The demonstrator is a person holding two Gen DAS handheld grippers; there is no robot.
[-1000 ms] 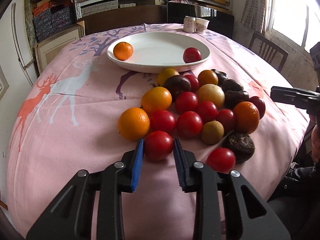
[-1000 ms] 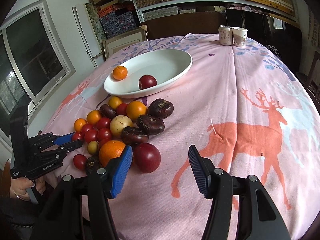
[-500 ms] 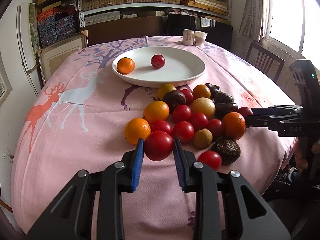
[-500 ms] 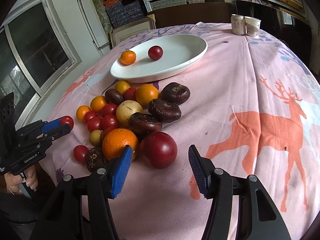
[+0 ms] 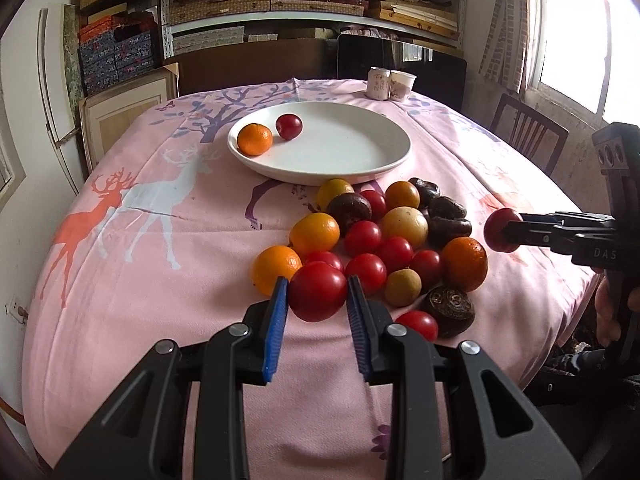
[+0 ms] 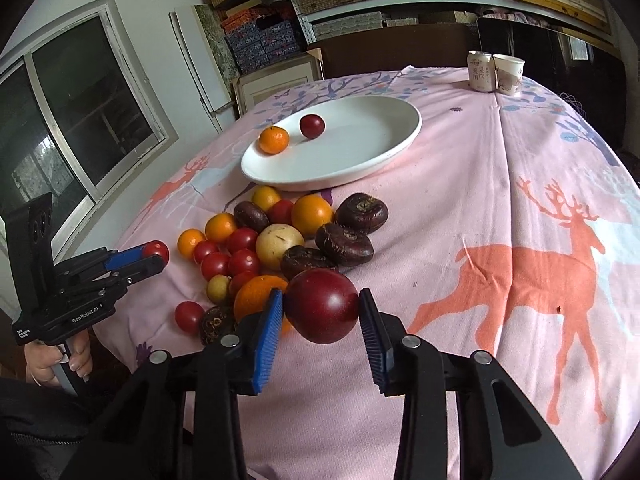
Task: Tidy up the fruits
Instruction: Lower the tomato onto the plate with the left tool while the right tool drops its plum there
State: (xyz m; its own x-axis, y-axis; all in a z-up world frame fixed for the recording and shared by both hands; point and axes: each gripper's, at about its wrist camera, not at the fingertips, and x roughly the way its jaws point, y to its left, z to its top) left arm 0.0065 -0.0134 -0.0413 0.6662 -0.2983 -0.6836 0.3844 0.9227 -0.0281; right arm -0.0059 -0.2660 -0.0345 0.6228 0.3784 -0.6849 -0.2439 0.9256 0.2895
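My left gripper (image 5: 317,285) is shut on a red tomato (image 5: 318,300), held just above the pink cloth at the near edge of the fruit pile (image 5: 380,236). The right wrist view shows that gripper (image 6: 154,254) from the side with the tomato (image 6: 157,249) at its tips. The jaws of my right gripper (image 6: 321,302) are closing, and both blue pads touch a dark red plum (image 6: 322,312) between them. In the left wrist view this gripper (image 5: 505,231) reaches in from the right with the plum (image 5: 494,229). The white plate (image 5: 344,144) behind holds an orange (image 5: 254,139) and a plum (image 5: 289,126).
The pile mixes oranges, tomatoes, dark wrinkled fruits and pale round ones. A can (image 5: 379,83) and a paper cup (image 5: 402,85) stand at the table's far edge. A wooden chair (image 5: 528,132) is at the right. A person's hand (image 6: 60,364) grips the left handle.
The right jaws narrowed onto the dark red plum. The left gripper lifted slightly with its tomato. The plum on the plate rolled left, up beside the orange.
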